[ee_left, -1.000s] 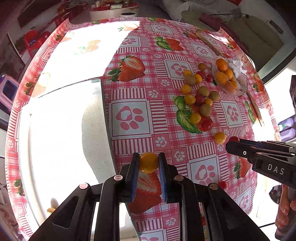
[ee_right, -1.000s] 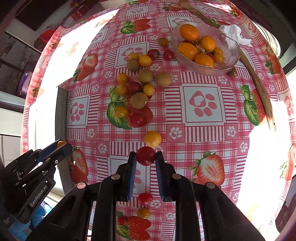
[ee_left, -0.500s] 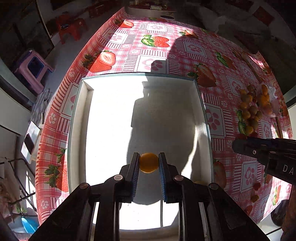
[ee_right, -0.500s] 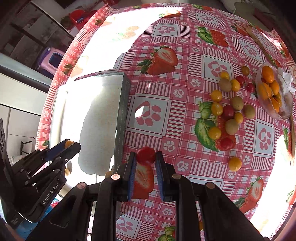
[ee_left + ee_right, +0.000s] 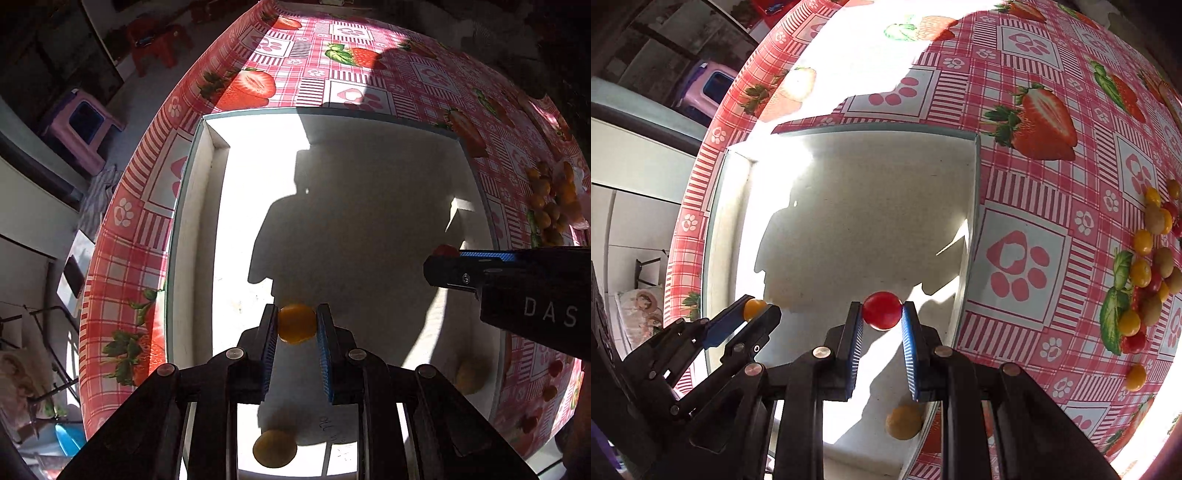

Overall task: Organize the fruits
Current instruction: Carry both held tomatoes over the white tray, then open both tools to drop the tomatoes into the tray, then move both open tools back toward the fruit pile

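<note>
Gripping over the white tray (image 5: 192, 229), your left fingers (image 5: 297, 325) hold a round orange fruit (image 5: 296, 324), your right fingers (image 5: 882, 312) a glossy red tomato (image 5: 882, 310).

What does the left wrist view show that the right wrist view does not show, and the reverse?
Only the left wrist view: two yellow fruits lying in the white box, one near its front edge and one in the right corner.

Only the right wrist view: the loose fruit pile seen clearly on the tablecloth.

Both: the white box, the left gripper shut on a yellow fruit, and the right gripper shut on a red tomato.
</note>
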A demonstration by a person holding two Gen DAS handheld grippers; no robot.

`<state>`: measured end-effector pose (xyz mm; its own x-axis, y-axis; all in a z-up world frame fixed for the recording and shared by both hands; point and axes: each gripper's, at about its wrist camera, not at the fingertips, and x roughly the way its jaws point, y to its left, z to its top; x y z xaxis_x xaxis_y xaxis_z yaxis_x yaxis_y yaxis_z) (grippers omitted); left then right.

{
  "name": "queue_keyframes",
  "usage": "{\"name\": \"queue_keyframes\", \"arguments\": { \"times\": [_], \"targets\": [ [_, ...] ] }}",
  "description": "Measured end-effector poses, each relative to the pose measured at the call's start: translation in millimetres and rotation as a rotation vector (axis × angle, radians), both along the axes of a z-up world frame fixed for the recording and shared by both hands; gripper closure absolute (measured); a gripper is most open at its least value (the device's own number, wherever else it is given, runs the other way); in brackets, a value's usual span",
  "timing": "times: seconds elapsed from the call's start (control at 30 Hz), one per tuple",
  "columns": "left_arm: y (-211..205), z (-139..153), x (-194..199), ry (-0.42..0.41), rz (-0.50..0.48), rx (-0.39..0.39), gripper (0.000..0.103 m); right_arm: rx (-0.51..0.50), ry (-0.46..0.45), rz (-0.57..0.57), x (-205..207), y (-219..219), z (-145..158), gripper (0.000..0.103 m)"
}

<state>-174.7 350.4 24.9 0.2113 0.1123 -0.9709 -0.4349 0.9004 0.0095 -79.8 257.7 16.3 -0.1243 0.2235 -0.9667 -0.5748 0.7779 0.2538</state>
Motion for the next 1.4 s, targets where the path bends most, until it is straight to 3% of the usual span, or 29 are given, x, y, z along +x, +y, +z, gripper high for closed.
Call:
{"name": "queue_keyframes", "arguments": {
  "times": [0.23,0.3,0.33,0.6,0.87,1.17,1.4],
  "targets": [
    [-4.5,-3.9,-0.6,0.017,-0.018,0.022,0.076,-0.019,0.005,0.021,3.6,10.4,-10.8,0.077],
    [-4.6,-2.0,-1.2,0.01,-0.009,0.042,0.033,-0.019,0.01,0.021,5.9,12.5,-9.6,0.059],
    [-4.5,1.9,-2.7,-0.008,0.005,0.062,0.031,-0.014,0.008,0.016,8.3,13.9,-7.4,0.054],
    [-9.9,13.5,-3.0,0.0,-0.026,0.062,0.031,0.08,-0.028,-0.059,21.4,-4.6,30.4,0.03],
    [-40.6,34.5,13.9,-0.024,-0.119,0.08,0.031,0.071,-0.056,-0.192,26.3,-77.5,49.3,0.028],
    [-100.8,51.9,52.5,-0.061,-0.276,0.068,0.031,-0.051,-0.042,-0.34,9.5,-202.5,32.5,0.028],
    [-151.2,48.6,78.9,-0.053,-0.375,0.021,0.031,-0.132,-0.012,-0.41,-17.5,-269.5,15.9,0.028]
  ]
}}
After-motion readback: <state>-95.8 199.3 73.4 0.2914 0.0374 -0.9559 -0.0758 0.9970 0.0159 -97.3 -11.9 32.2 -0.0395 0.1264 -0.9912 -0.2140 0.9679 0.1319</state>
